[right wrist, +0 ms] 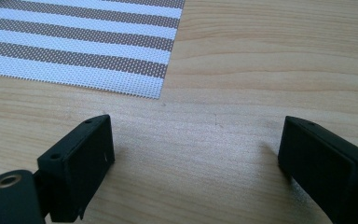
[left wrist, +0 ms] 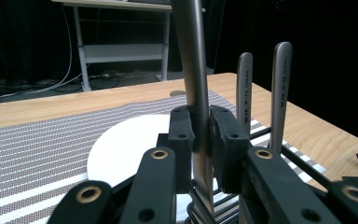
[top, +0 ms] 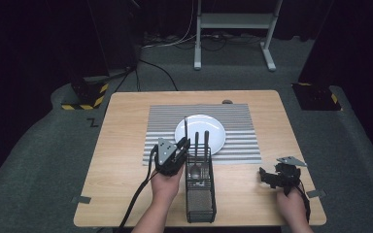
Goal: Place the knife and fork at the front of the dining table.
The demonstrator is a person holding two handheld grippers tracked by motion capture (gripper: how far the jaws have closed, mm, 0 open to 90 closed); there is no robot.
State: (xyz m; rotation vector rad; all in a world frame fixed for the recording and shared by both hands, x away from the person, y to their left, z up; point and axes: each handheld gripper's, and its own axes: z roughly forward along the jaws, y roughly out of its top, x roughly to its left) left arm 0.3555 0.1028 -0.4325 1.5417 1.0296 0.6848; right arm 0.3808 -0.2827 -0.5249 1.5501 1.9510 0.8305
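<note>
Knife (left wrist: 193, 79) stands upright, clamped between the left hand-held gripper (left wrist: 201, 135) jaws above the caddy (top: 200, 194).

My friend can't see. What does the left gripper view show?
The left gripper is shut on a long grey metal utensil handle standing upright. Behind lie a round white plate on a striped placemat, and two more metal handles at right.
</note>
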